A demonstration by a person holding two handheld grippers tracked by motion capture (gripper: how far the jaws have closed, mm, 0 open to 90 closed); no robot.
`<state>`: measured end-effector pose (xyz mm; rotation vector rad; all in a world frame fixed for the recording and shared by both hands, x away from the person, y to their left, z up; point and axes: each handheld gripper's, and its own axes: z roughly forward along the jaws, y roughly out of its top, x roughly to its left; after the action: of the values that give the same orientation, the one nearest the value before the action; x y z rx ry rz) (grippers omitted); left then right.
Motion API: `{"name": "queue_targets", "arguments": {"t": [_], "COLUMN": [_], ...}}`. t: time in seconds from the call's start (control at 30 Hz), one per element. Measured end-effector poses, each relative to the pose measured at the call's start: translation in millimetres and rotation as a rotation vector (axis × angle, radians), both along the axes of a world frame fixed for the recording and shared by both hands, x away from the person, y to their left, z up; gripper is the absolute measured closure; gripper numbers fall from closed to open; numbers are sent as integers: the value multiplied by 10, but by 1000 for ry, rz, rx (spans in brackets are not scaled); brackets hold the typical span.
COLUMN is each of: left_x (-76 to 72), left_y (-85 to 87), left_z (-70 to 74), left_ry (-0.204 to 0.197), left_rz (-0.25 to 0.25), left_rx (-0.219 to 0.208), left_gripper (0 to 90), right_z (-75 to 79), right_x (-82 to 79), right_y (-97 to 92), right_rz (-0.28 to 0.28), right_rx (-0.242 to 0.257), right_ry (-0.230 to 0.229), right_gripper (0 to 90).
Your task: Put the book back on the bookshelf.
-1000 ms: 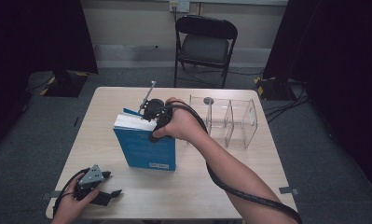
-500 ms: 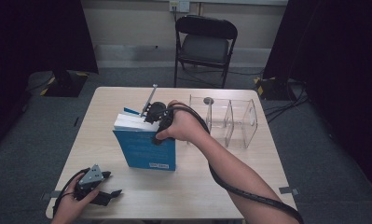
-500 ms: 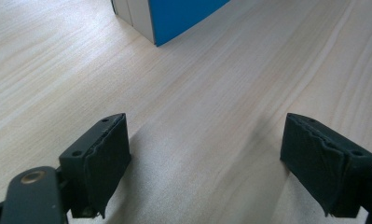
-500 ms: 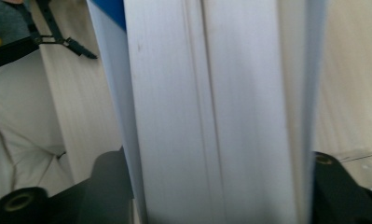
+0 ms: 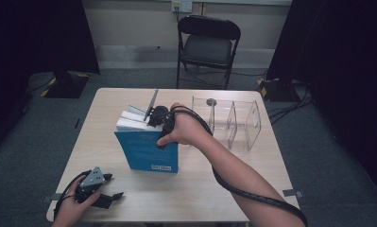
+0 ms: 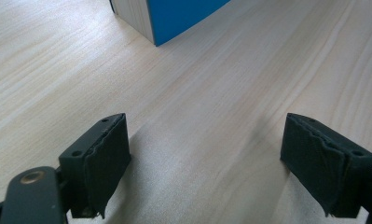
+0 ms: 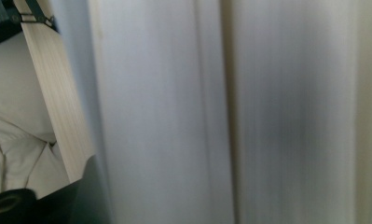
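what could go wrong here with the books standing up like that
The blue book and the white books stand on edge, steadied at the top by the right gripper; they might topple if it lets go. The left gripper rests open near the table edge, too far to catch them.

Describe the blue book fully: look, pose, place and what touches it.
The blue book stands upright on its lower edge near the middle of the wooden table, front cover toward the person, with a white label low on the cover. Its white page block shows on top, beside other white-paged books behind it. The right gripper is at its top edge, the hand draped over the cover's upper corner. Whether the jaws press on it cannot be told.
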<state>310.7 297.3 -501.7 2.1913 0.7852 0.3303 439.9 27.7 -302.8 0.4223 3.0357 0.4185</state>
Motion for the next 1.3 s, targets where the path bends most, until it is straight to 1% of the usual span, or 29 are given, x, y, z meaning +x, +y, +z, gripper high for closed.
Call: {"name": "queue_targets", "arguments": {"t": [0.03,0.07,0.13,0.23,0.27,0.4,0.43,0.5,0.53,0.57,0.73,0.83,0.97,1.13,1.2,1.3], "left_x": [1,1,2,3,10,10,11,13,15,15,20,20,20,20,21,21], "left_y": [1,1,1,-1,3,4,4,3,3,3,1,1,1,1,1,1], "left_z": [1,1,1,0,3,4,5,5,5,8,7,6,7,7,7,7], "left_ry": [-3,-3,-3,1,-6,-9,-9,-9,-9,-7,-5,-5,-5,-6,-6,-6], "left_rz": [0,0,0,-1,-5,-4,-4,-5,-5,-5,-8,-8,-8,-7,-8,-8], "left_rx": [1,2,1,0,8,10,10,11,11,16,14,14,15,15,16,15], "left_gripper": [149,149,148,147,147,147,147,146,145,144,142,142,142,142,142,142], "right_z": [0,2,2,7,2,11,9,15,12,20,38,66,92,132,147,166], "right_x": [-6,-19,-32,-94,-100,-123,-118,-113,-97,-88,-93,-103,-111,-137,-148,-169], "right_y": [5,15,11,8,10,14,11,5,-2,-6,-17,-38,-100,-210,-255,-319], "right_rz": [5,23,32,-2,6,-20,-16,-45,-38,-46,-59,-62,-64,-80,-89,-92], "right_rx": [-6,-17,-13,-10,-5,-9,-7,0,8,8,12,2,-4,-14,-23,-33], "right_ry": [4,10,12,8,2,12,12,38,46,58,78,86,85,92,100,97], "right_gripper": [530,567,584,602,604,609,610,611,612,612,613,613,615,615,615,615]}}
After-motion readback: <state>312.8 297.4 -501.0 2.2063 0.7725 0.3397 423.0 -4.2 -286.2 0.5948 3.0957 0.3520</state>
